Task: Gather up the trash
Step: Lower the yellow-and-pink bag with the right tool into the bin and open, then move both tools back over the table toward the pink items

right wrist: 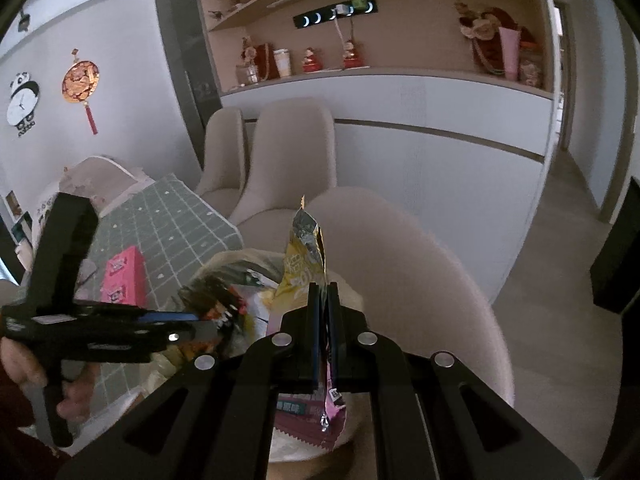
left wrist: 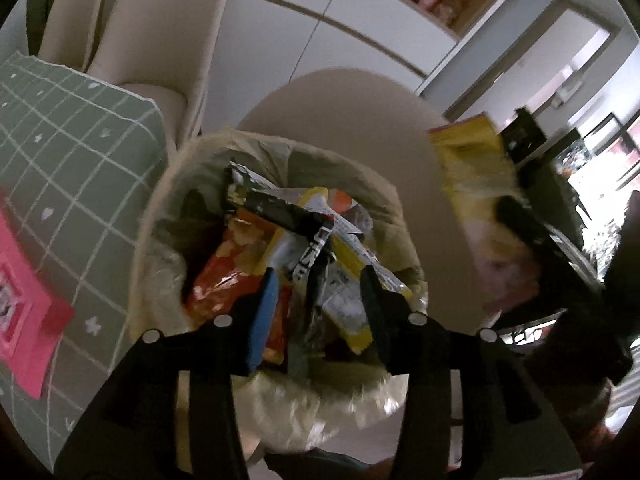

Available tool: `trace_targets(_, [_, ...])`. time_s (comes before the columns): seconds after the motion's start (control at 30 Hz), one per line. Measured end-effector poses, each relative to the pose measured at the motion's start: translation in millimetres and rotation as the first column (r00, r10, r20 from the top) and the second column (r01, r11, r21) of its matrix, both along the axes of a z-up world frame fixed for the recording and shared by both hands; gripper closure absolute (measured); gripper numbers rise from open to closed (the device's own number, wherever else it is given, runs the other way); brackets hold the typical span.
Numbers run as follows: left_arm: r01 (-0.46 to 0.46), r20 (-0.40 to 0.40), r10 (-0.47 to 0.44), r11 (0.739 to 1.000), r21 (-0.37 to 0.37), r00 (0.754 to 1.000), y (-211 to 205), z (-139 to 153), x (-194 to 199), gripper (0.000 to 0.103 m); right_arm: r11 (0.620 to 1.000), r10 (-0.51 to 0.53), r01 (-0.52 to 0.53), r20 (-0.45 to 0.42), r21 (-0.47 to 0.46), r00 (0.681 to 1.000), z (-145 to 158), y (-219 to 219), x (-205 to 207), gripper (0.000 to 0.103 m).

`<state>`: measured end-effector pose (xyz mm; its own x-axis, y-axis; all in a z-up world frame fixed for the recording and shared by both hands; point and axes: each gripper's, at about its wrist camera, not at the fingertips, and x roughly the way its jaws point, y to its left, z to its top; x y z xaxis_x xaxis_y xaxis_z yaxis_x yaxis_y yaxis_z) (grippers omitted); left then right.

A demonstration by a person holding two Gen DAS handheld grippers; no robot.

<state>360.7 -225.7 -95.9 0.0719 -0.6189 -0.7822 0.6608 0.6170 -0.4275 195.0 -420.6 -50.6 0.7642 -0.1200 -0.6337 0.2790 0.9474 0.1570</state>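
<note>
Right hand-held gripper [right wrist: 323,292] clamped on yellow snack bag [right wrist: 303,264], left hand-held gripper [left wrist: 320,276] spread apart above trash bin [left wrist: 160,216]

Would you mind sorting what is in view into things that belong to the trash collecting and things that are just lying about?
Belongs to the job:
- lined trash bin, full of wrappers
- yellow snack bag, pinched in the right gripper
- left gripper, open above the bin

Just lying about:
- pink box on the green checked tablecloth
- beige chairs
- shelf ornaments
</note>
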Motion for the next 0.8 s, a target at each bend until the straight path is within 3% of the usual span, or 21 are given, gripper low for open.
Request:
trace_targets(0.27, [-0.159, 0.044, 0.163, 0.984, -0.075, 0.986, 70.5, 38.8, 8.0, 0.062, 0.987, 0.139, -0.138, -0.016, 0.087, 0.99, -19.2, 38.8, 44.2, 0.097])
trace_targets(0.47, [-0.294, 0.05, 0.298, 0.953, -0.073, 0.953, 141.8, 45.1, 13.2, 0.062, 0.985, 0.165, -0.148, -0.236, 0.084, 0.958, -82.6, 60.9, 86.0, 0.097])
trace_targets(0.67, [-0.449, 0.037, 0.451, 0.892, -0.05, 0.892, 217.7, 35.6, 8.6, 0.062, 0.989, 0.139, -0.118, -0.311, 0.084, 0.94, -100.9, 64.4, 92.6, 0.097])
trace_targets(0.8, [-0.531, 0.007, 0.531, 0.847, -0.027, 0.847, 258.2, 24.2, 4.1, 0.062, 0.991, 0.121, -0.098, -0.29, 0.093, 0.949, -95.5, 74.5, 88.5, 0.094])
